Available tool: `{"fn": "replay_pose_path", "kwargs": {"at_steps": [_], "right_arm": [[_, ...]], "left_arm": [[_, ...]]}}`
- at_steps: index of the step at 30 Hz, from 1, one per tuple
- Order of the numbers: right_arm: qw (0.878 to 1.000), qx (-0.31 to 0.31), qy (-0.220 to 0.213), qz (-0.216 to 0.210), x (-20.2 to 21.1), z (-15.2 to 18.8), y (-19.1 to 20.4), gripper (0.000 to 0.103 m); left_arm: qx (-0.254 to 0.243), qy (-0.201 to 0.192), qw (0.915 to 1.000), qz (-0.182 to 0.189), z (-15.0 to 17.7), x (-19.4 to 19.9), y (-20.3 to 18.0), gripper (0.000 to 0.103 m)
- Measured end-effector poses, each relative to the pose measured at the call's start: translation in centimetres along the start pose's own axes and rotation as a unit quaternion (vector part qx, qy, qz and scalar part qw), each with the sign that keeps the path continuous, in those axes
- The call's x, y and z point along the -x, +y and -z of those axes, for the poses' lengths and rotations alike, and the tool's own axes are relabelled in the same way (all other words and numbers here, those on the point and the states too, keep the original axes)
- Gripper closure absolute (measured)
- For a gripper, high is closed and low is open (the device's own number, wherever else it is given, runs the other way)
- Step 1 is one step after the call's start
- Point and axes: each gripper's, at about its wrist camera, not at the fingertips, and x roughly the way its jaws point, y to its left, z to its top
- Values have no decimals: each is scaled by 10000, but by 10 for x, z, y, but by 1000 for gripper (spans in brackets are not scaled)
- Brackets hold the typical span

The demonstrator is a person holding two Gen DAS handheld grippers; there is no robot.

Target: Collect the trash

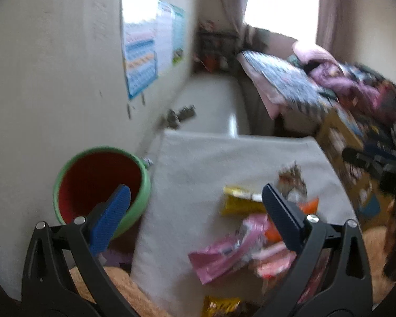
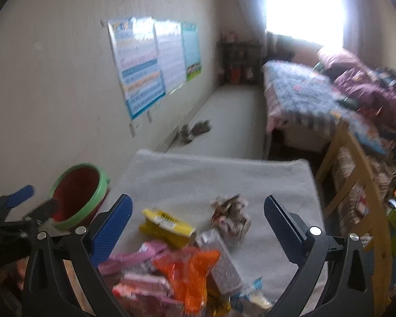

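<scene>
We see both claws spread wide and gripping nothing: our left gripper [image 1: 196,211] hangs between the green-rimmed red bin [image 1: 100,182] and the litter, our right gripper [image 2: 198,222] above the pile. The trash lies on the grey mat [image 2: 211,174]: a yellow box [image 2: 169,225], a crumpled wrapper [image 2: 231,216], an orange packet [image 2: 190,272] and pink wrappers [image 2: 137,261]. The bin stands just beside the mat's left edge.

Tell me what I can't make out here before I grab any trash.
- Print on the yellow wrapper and crumpled paper wad: motion blur, both views.
- Bottom of the green-rimmed red bucket: left view, hidden by its rim and the left tool finger.
- Near wrappers under the orange packet: right view, cut by the lower edge and right tool.
</scene>
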Motion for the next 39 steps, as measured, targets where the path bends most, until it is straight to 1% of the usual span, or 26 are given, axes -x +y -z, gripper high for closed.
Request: {"fn": "replay_pose_path", "kwargs": {"at_steps": [2,3,6,7,8,9,11,12,13,14,15,16,17,18,21,23,25,28,30,31,33,34,35,36,37,39], "right_arm": [[9991,-45,322,-276,-4,10,-4,7],[9970,-45,659,-413,-8,22,-7,7],[9895,-15,1242,-740,-15,51,-10,7],[9862,-44,1407,-876,-16,62,-10,9],[9827,-113,1542,-1020,-19,71,-9,15],[9769,-207,1750,-1205,-23,81,-9,18],[9687,-362,1957,-1487,-29,93,-5,33],[9626,-438,2079,-1681,-34,97,-2,36],[9594,-457,2147,-1770,-38,100,1,44],[9566,-465,2219,-1831,-41,102,3,54],[9529,-492,2317,-1894,-46,103,6,61],[9519,-517,2347,-1899,-49,103,5,82],[9525,-555,2321,-1892,-49,102,4,91],[9574,-626,2155,-1815,-45,97,-1,91],[9707,-807,1626,-1573,-25,77,-18,92],[9760,-919,1363,-1429,-16,66,-32,92],[9784,-1073,1161,-1335,-9,58,-45,92],[9772,-1308,1046,-1304,-6,54,-55,92],[9760,-1385,1043,-1317,-6,55,-57,92],[9760,-1390,1045,-1311,-7,55,-58,91],[9759,-1390,1032,-1326,-5,54,-59,91],[9760,-1385,1019,-1335,-4,56,-59,91],[9763,-1369,1007,-1341,-8,57,-58,91],[9766,-1343,994,-1354,-6,57,-57,91],[9769,-1323,985,-1361,-6,56,-56,91],[9773,-1285,956,-1384,-6,56,-53,91]], "left_arm": [[-13,160,9998,133,11,-4,0,5],[-7,268,9993,269,18,-5,-1,5],[-57,649,9954,697,35,-12,-7,6],[-123,856,9925,863,41,-16,-12,6],[-147,931,9916,886,44,-19,-13,6],[-157,994,9907,914,47,-21,-16,5],[-64,1173,9868,1113,53,-27,-18,6],[11,1285,9840,1238,56,-29,-20,6],[40,1353,9821,1312,57,-31,-21,6],[61,1418,9803,1373,58,-33,-22,6],[74,1481,9786,1426,59,-33,-23,8],[96,1576,9760,1497,61,-34,-24,10],[113,1631,9746,1528,63,-36,-25,14],[156,1712,9725,1574,64,-37,-23,18],[471,1997,9611,1849,69,-45,-21,28],[686,2171,9518,2057,73,-53,-23,29],[752,2345,9435,2219,76,-60,-32,32],[524,2451,9396,2329,77,-65,-48,46],[466,2540,9369,2357,79,-69,-53,59],[478,2597,9345,2387,81,-71,-55,61],[538,2686,9304,2436,84,-73,-53,71],[582,2694,9291,2467,85,-73,-52,72],[616,2688,9287,2481,84,-72,-50,76],[635,2680,9285,2493,84,-72,-49,83],[679,2648,9279,2533,83,-70,-46,85],[721,2593,9282,2569,81,-68,-45,95]]}}
